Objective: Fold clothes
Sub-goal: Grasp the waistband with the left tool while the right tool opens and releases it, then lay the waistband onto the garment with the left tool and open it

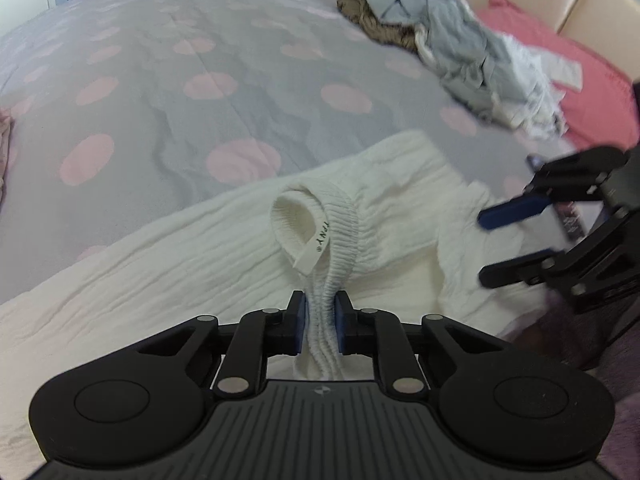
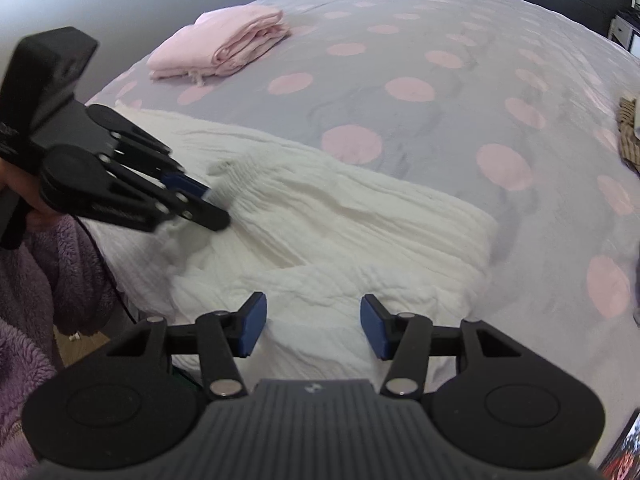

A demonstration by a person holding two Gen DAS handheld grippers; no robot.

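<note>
The left hand-held gripper is clamped on the ribbed waistband of a white garment spread on the bed. The right hand-held gripper stands apart above the cloth. The grey bedspread has pink dots; folded pink cloth lies farther off.

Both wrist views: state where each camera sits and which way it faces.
Left wrist: on the left gripper, looking down its fingers at the white garment's waistband pinched between them; right gripper at right.
Right wrist: on the open right gripper, over the white garment; left gripper, purple sleeve at left.
Shared: garment, dotted bedspread.
</note>
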